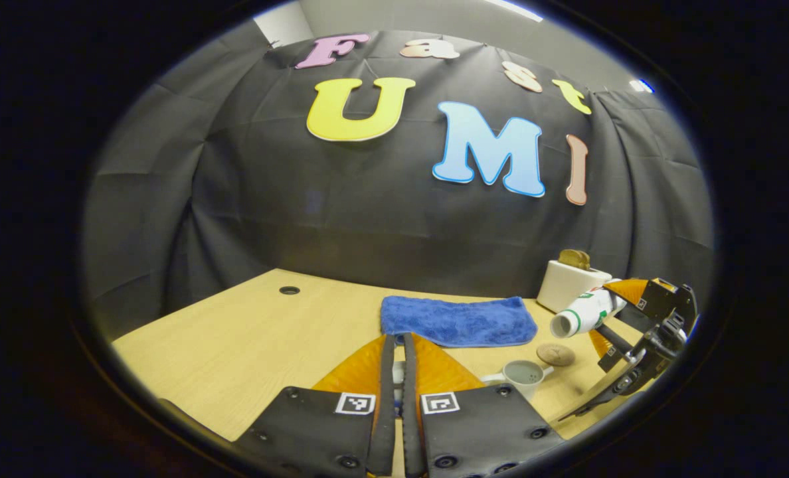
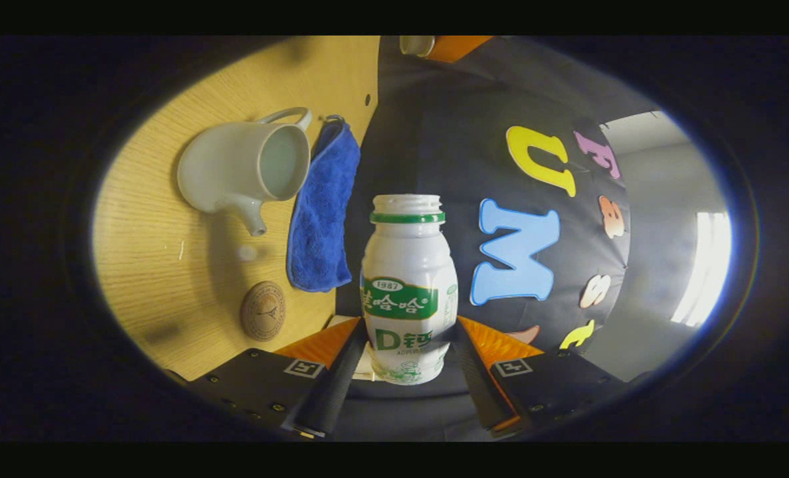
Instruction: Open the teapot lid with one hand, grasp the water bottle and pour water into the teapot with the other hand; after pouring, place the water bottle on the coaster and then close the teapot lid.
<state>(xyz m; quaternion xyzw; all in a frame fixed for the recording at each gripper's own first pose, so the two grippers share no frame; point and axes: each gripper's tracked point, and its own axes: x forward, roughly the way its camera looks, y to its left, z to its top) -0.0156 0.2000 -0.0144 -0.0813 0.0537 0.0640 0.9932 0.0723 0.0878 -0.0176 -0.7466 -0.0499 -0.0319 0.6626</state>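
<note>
The white teapot [image 1: 524, 376] [image 2: 245, 169] stands on the wooden table [image 1: 248, 345] with its top open. My left gripper [image 1: 398, 338] is raised above the table, its fingers nearly together on a small white piece, the teapot lid [image 1: 398, 377] [image 2: 418, 44]. My right gripper [image 2: 409, 325] [image 1: 608, 316] is shut on the white, green-labelled water bottle [image 2: 408, 292] [image 1: 584, 316]. The uncapped bottle is tipped on its side, mouth toward the teapot and a little above it. No water shows. A round brown coaster [image 1: 555, 354] [image 2: 262, 310] lies just beyond the teapot.
A blue towel [image 1: 457, 320] [image 2: 321, 212] lies flat behind the teapot. A white toaster [image 1: 570, 284] with bread in it stands at the back right. The table has a cable hole [image 1: 289, 290] at the far left, and its left half is bare wood.
</note>
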